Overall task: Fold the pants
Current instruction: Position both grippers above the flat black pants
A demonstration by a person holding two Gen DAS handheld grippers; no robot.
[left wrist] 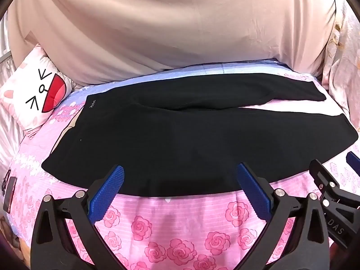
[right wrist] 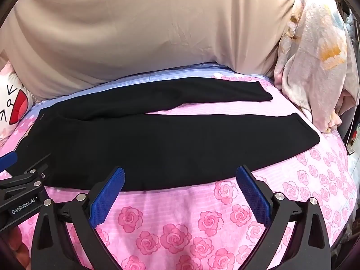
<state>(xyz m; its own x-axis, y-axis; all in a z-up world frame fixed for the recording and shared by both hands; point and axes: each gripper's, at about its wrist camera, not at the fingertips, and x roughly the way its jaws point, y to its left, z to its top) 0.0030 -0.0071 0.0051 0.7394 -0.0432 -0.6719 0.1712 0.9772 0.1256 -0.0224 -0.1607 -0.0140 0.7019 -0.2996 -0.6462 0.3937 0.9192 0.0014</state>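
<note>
Black pants [left wrist: 180, 135] lie flat across a pink rose-print bed cover [left wrist: 175, 225], waistband at the left and both legs running to the right, with a narrow gap between the legs. My left gripper [left wrist: 180, 173] hovers open over the near edge of the pants, blue pads wide apart with nothing between them. In the right wrist view the same pants [right wrist: 168, 141] stretch across the bed, and my right gripper [right wrist: 180, 175] stands open over the near leg's lower edge. Each gripper shows at the edge of the other's view: the right one [left wrist: 337, 191], the left one [right wrist: 24, 180].
A large beige bedding mound [left wrist: 168, 27] rises behind the pants. A white cartoon-face pillow [left wrist: 38, 90] sits at the back left. A crumpled pale floral blanket [right wrist: 315, 67] is heaped at the right. Dark objects [left wrist: 9, 191] lie at the left bed edge.
</note>
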